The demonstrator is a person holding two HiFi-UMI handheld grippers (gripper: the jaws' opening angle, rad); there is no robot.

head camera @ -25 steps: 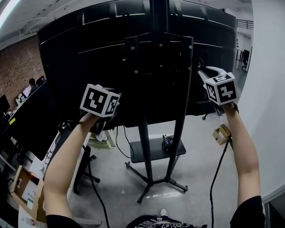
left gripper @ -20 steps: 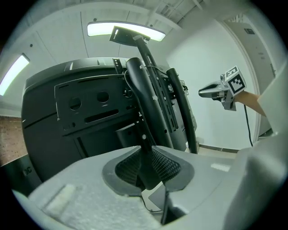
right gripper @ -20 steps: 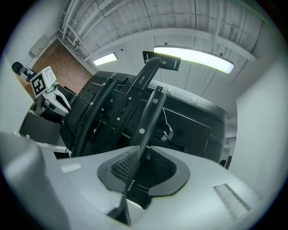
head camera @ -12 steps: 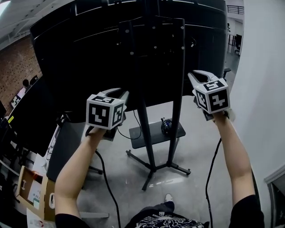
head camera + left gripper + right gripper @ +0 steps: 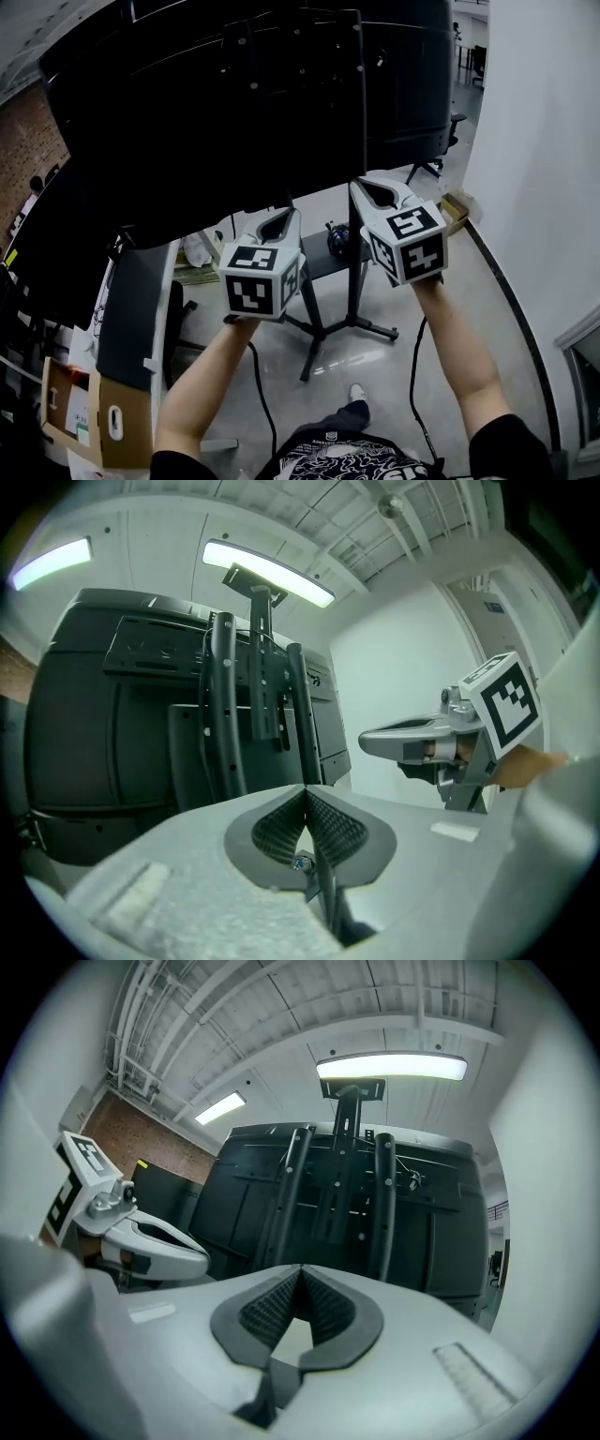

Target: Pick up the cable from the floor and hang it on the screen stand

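The screen stand carries a big black screen seen from behind, with its two uprights also in the left gripper view and the right gripper view. A dark coiled cable rests on the stand's low shelf. My left gripper and right gripper hang side by side in front of the stand, below the screen's lower edge. Both are shut with nothing between the jaws: left pads and right pads meet. Each sees the other: right gripper, left gripper.
A white wall runs close on the right, with a small cardboard box at its foot. An office chair stands behind the stand. A black desk and an open carton sit left. Black cords trail from my grippers to the floor.
Both grippers have come down from the stand's upper part and drawn closer together and toward me. The right jaws, open a second ago, have closed. My view has tipped downward.
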